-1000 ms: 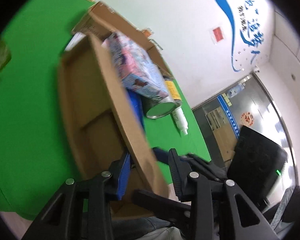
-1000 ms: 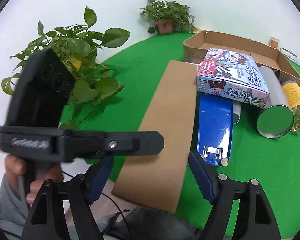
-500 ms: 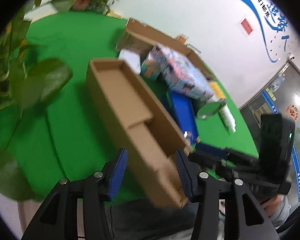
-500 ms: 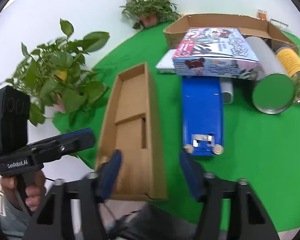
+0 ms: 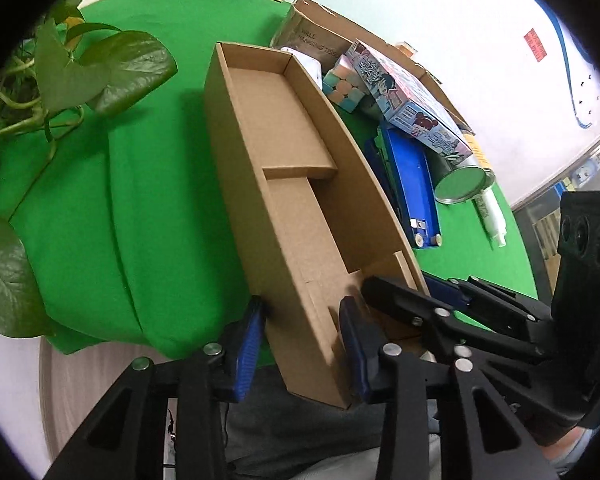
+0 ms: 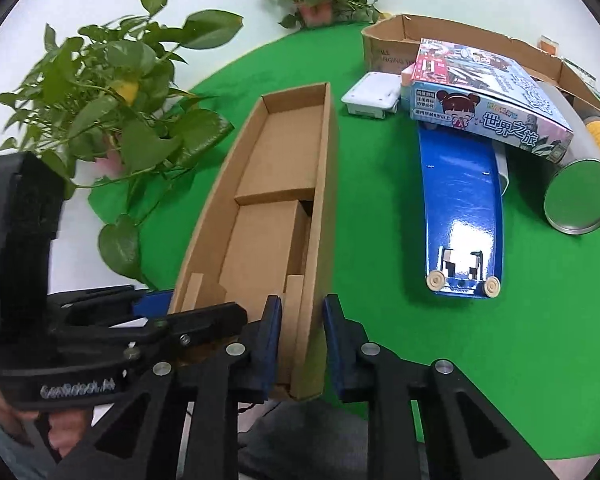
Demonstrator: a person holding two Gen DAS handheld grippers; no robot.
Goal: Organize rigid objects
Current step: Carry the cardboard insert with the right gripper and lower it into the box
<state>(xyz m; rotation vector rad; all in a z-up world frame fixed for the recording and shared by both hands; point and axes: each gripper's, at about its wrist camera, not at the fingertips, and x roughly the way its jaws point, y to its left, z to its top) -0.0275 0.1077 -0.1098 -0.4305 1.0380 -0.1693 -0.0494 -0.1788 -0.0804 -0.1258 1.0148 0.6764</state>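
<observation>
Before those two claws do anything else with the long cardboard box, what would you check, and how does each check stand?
1. Left claw straddles the left wall of the long cardboard box: ok. Firm grip: cannot tell.
2. Right claw straddles the box's right wall: ok. Squeezing it: cannot tell.
3. Box is empty, ready to fill: ok, only cardboard dividers inside.
4. Box sits flat on the green cloth: not ok, its near end hangs past the cloth's edge.
5. Blue case lies clear of the box: ok.
6. Plant leaves stay out of the box: ok, beside it.
</observation>
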